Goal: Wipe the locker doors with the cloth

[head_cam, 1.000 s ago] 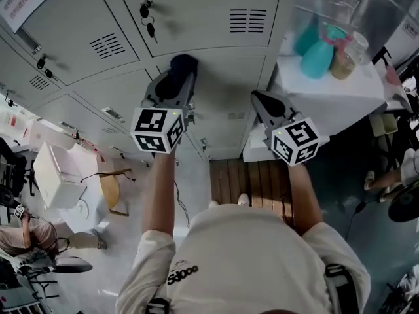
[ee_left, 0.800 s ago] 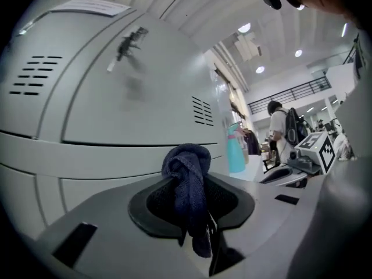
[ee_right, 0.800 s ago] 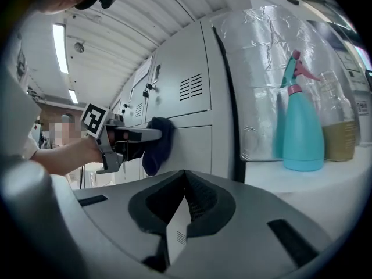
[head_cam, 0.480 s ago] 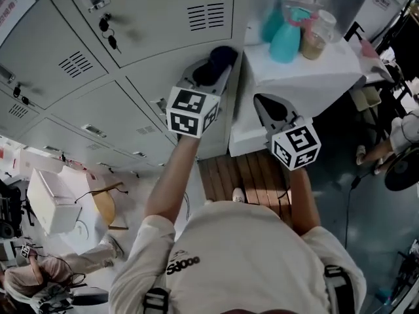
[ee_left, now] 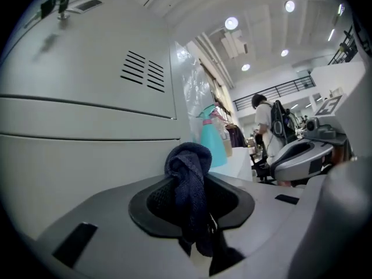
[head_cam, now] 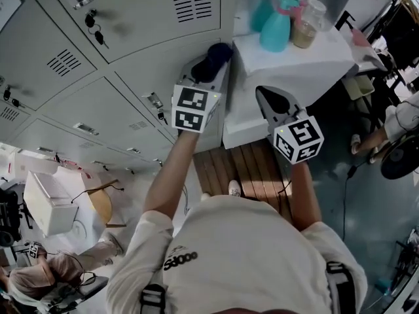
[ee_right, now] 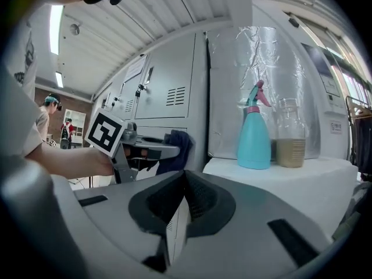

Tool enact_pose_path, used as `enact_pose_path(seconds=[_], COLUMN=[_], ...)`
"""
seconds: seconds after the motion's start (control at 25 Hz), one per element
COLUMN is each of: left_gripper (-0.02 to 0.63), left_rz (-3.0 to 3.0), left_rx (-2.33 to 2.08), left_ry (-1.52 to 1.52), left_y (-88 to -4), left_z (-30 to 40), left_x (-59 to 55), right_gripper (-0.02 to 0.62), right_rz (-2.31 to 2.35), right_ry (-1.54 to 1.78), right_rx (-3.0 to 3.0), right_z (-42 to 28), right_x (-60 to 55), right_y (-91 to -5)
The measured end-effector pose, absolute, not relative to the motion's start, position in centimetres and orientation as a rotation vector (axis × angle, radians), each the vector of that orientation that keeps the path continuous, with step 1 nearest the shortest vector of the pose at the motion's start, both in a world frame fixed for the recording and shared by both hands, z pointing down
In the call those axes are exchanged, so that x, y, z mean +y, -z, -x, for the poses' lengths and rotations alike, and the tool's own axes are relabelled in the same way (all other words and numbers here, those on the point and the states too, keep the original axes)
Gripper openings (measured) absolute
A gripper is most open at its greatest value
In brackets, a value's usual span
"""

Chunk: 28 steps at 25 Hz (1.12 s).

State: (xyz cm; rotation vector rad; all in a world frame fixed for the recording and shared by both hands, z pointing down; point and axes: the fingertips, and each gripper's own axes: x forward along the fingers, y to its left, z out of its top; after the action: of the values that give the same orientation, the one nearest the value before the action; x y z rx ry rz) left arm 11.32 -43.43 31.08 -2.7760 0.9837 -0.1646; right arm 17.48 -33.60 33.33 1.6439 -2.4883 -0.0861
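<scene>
A dark blue cloth is bunched between the jaws of my left gripper, which is shut on it. The cloth is at the right edge of a grey locker door, close to the surface; actual contact cannot be told. In the left gripper view the cloth hangs out of the jaws in front of the door. My right gripper is shut and holds nothing, hovering by the white table. The right gripper view shows its jaws closed, with the left gripper's cloth beyond.
A teal spray bottle and a jar of beige stuff stand on the white table beside the lockers. Keys hang from an upper locker door. Wooden slats lie underfoot. A white box and a seated person are left.
My left gripper has carried the cloth rightwards across the locker door to its edge beside the white table. The right gripper has stayed shut, in much the same place.
</scene>
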Motion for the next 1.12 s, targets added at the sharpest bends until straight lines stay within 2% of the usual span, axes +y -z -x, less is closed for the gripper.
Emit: enact_pose_path(seconds=[0.8, 0.96, 1.12], left_gripper=[0.124, 0.124, 0.123], left_rz=[2.516, 2.559, 2.671], left_rx=[1.723, 1.758, 1.601], left_ry=[0.262, 0.267, 0.256], left_y=[-35.4, -36.8, -37.5], left_z=[13.5, 14.7, 11.9], left_x=[-44.3, -44.2, -44.2], right_gripper=[0.005, 0.005, 0.005], right_rz=[-1.207, -1.188, -1.220], right_ry=[0.089, 0.085, 0.074], right_rx=[-2.792, -2.792, -2.774], right_z=[-3.0, -2.6, -3.7], right_x=[-38.6, -38.9, -39.1], right_y=[-32.9, -33.2, -33.5])
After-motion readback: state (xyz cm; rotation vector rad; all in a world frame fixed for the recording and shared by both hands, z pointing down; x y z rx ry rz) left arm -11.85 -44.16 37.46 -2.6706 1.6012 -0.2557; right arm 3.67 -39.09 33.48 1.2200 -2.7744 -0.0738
